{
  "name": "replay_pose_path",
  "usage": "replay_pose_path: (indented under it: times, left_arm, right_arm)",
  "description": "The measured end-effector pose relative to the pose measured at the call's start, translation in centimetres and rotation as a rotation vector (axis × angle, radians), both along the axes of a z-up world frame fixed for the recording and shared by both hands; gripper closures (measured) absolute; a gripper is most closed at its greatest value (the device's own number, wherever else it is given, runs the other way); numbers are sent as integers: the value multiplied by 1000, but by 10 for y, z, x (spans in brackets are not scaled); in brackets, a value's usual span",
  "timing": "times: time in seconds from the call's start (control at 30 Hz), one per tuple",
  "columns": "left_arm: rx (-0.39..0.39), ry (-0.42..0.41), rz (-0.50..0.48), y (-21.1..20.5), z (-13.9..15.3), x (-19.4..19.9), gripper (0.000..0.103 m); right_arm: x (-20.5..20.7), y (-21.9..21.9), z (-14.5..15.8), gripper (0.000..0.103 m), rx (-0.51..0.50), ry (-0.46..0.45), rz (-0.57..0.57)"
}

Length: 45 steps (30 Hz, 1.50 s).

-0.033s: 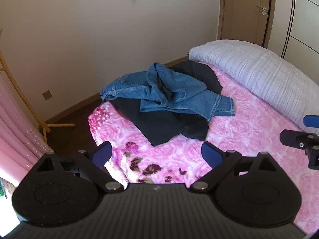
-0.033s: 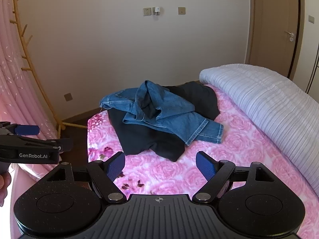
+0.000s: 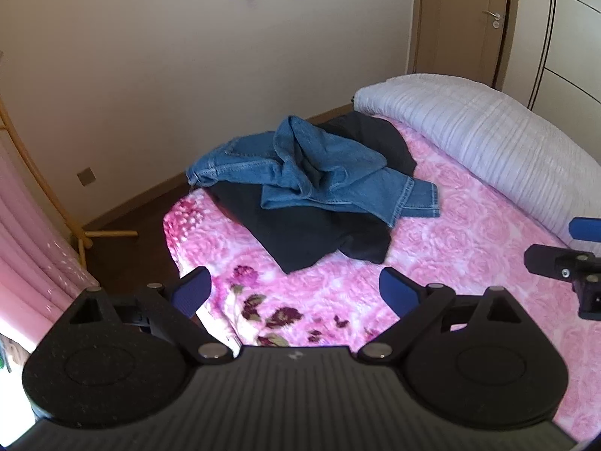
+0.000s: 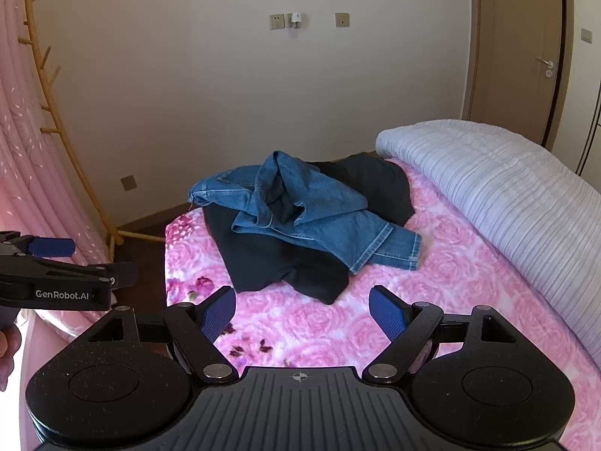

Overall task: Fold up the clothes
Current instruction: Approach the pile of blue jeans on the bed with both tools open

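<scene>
Lying crumpled at mid-frame, the blue jeans (image 3: 319, 173) sprawl over a black garment (image 3: 300, 233) on my pink floral bedspread (image 3: 469, 240), near its far left corner. A white ribbed quilt (image 3: 473, 131) lines the right; a wooden coat rack (image 4: 56, 112) stands at upper left. Bare bedspread lies between me and the pile. My left gripper (image 3: 295, 293) and right gripper (image 4: 302, 310) both gape wide, holding nothing.
</scene>
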<state>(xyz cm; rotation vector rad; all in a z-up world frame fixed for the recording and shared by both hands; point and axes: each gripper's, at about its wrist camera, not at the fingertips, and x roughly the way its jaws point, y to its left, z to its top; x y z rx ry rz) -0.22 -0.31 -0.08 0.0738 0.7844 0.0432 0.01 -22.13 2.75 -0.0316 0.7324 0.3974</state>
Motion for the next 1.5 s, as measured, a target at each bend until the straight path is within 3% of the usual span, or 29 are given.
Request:
replay_pose_path:
  times: [0.13,0.2,0.43,1.5]
  left_arm:
    - [13,-11,6,-7,-2,-6,9]
    - [-29,-17,2,3,-3,-12,9]
    - [-67,51,-31,16,-3,2,9]
    - [-60,68,-2,5,-8,-7,9]
  right_arm:
    - [3,4,1,22,-5,9,3]
    - [4,6,2,22,-8,14,5]
    - [-6,12,2,22,-2,1,4]
    - [3,8,-3,22,-7,15,17]
